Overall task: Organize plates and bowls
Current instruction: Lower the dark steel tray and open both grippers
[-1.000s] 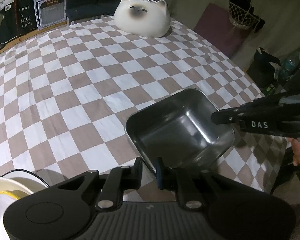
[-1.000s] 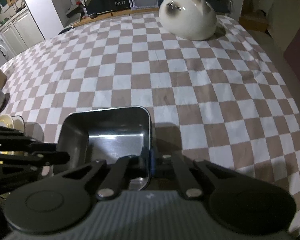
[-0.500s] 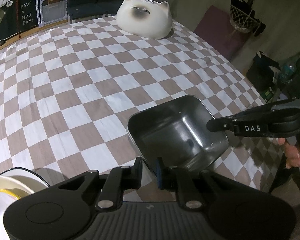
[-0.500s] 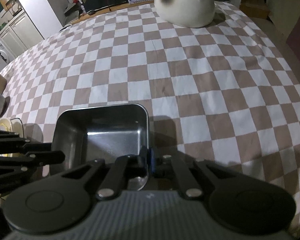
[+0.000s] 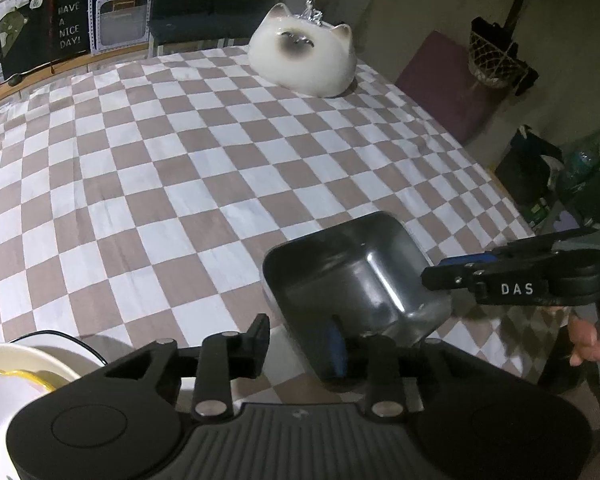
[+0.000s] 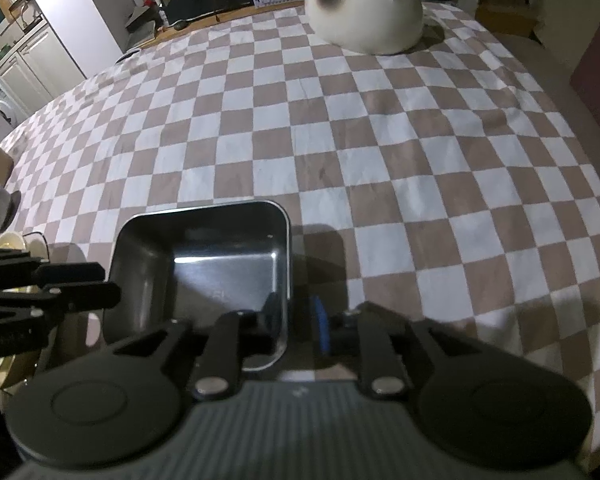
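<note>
A square steel tray (image 6: 204, 276) sits on the checked cloth (image 6: 340, 128) of the counter, low and left of centre in the right wrist view and lower right of centre in the left wrist view (image 5: 352, 280). The right gripper (image 6: 296, 322) straddles the tray's right wall near its closest corner: one finger is inside the tray, the blue-padded one outside. Its jaws have just been opening, and now stand apart with a gap to the wall on the outer side. The left gripper (image 5: 300, 340) is at the tray's opposite wall, its jaws likewise just opened and apart, the blue-padded finger near the rim; whether it touches the metal I cannot tell. In the left wrist view the right gripper reaches in from the right edge, a hand (image 5: 588, 340) below it. At the lower left corner of that view lies a stack of pale plates (image 5: 16, 376). A cat-shaped ceramic bowl (image 6: 364, 12) rests at the cloth's far edge, top centre.
</note>
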